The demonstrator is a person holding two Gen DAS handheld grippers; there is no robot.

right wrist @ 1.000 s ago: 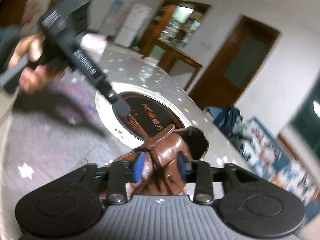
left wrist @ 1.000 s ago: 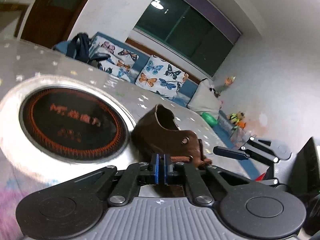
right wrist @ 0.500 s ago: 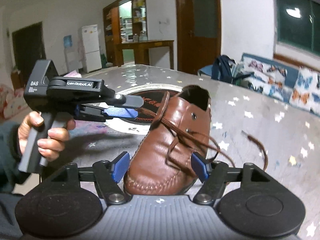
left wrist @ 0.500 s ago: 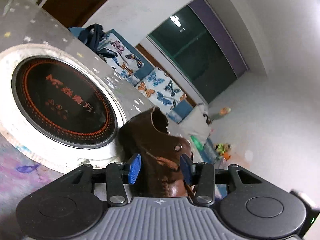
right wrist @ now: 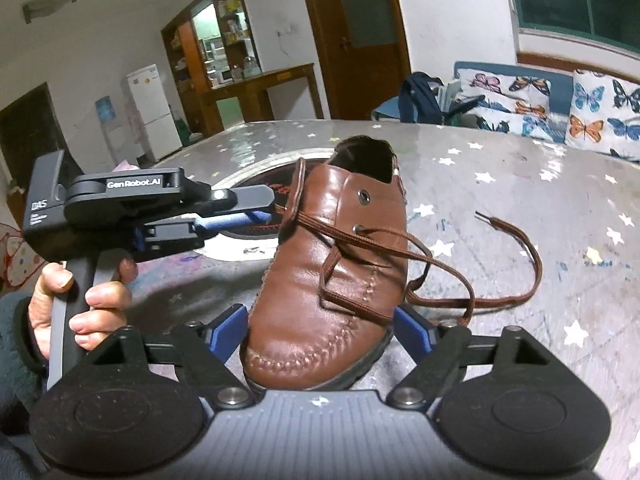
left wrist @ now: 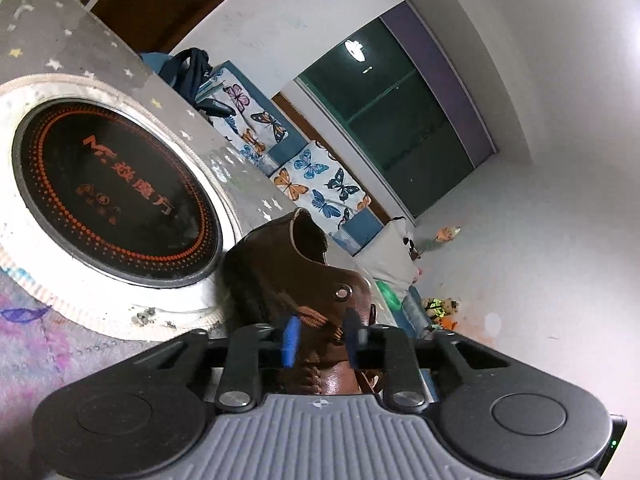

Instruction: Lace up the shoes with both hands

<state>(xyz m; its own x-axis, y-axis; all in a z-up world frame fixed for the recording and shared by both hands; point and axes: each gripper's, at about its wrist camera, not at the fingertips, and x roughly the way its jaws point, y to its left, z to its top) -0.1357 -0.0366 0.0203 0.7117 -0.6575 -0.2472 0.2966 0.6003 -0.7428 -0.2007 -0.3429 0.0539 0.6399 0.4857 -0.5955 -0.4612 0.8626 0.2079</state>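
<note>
Shoe (right wrist: 332, 280): brown leather, upright on the tabletop (right wrist: 540, 184), toe toward the right tool, heel beside the round inset hob (left wrist: 116, 196).
Lace (right wrist: 400, 252): threaded through the lower eyelets and crossing the tongue; one long end trails loose over the tabletop to the shoe's right, its tip lying well apart from the shoe.
Left tool (right wrist: 256, 216): at the shoe's left side near the tongue, jaws a small way apart; a lace strand runs between them in the left wrist view, but I cannot tell whether they grip it.
Right tool (right wrist: 320, 330): wide open, a finger on each side of the toe, holding nothing.
Done: lower crossings appear laced.
Left: the top eyelet on the right flap shows bare, so that pair likely needs threading, then slack pulled in and a knot tied.
Around: backpack (right wrist: 420, 96) and butterfly cushions (right wrist: 520, 100) beyond the tabletop's far edge, fridge (right wrist: 152, 112) far left.
In the way: nothing sits near the shoe; the loose loops at its right could snag a finger.
</note>
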